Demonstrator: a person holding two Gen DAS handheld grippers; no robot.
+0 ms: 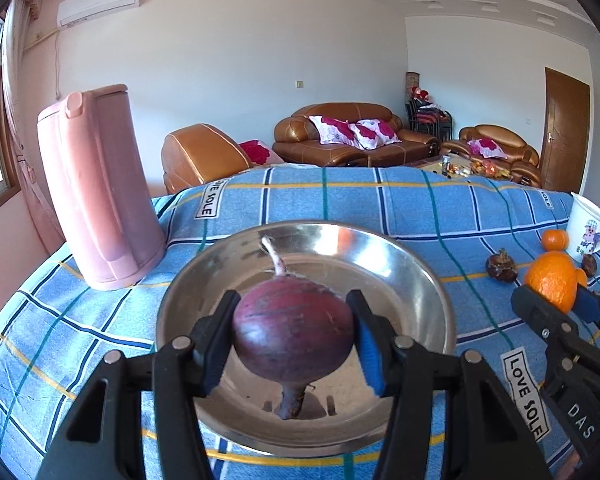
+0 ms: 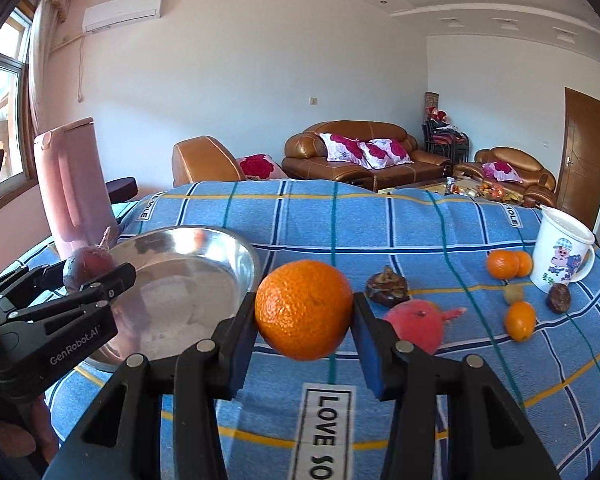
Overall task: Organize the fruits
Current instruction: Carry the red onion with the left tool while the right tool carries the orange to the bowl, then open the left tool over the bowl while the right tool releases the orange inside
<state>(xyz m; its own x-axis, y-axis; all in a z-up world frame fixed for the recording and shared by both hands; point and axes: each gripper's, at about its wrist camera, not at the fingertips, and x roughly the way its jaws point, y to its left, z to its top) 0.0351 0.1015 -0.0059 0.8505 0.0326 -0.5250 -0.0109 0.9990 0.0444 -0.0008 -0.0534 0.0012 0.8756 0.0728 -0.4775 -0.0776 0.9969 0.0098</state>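
Note:
My left gripper is shut on a dark purple round radish with a pale root tip, held just above a steel bowl that has nothing else in it. The same radish and left gripper show at the left of the right wrist view. My right gripper is shut on a large orange, right of the bowl and above the cloth. That orange appears at the right edge of the left wrist view.
A blue plaid cloth covers the table. On it lie a pink fruit, a dark brown fruit, several small oranges, and a white mug at the right. A pink kettle stands left of the bowl.

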